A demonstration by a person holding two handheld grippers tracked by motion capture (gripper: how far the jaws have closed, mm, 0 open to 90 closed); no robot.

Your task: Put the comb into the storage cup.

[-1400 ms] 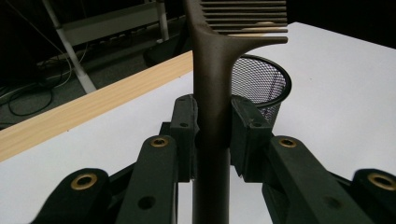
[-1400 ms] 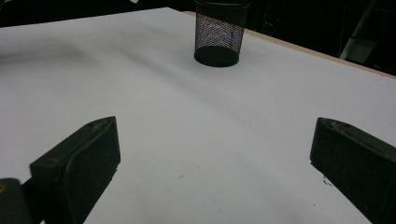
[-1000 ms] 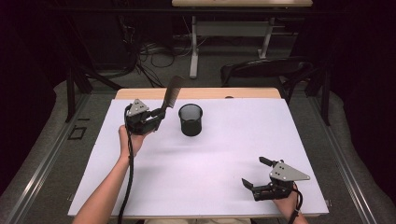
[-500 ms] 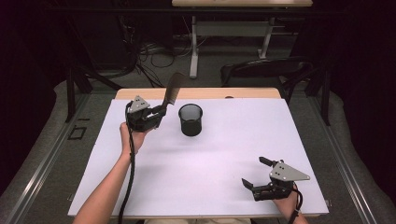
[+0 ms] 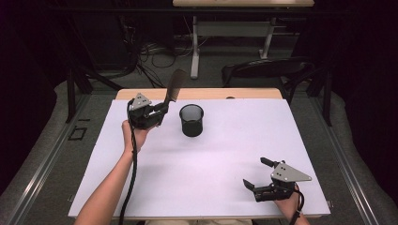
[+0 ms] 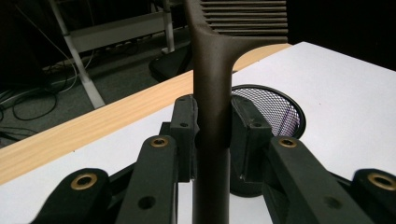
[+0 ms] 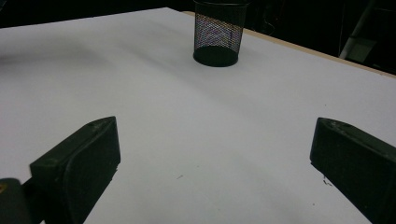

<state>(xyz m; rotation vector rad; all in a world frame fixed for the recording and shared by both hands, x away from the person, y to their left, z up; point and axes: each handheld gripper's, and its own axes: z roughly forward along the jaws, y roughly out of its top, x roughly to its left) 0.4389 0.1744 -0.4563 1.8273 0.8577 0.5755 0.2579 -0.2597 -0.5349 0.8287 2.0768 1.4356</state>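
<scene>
Left gripper (image 5: 162, 108): its jaws are closed tight on the handle of a dark comb (image 6: 212, 93). The comb sticks up and leans away, just left of the cup.
Cup (image 5: 191, 120): a black mesh pot, standing upright on the white table (image 5: 225, 159), with nothing seen inside.
Right gripper (image 5: 257, 174): jaws wide apart, holding nothing, resting well apart from the cup at the near right.
Step now: I think the comb is being carried to the cup.
Next move: lift the comb over the cup's rim, tip it straight, lower it in, then let go.
</scene>
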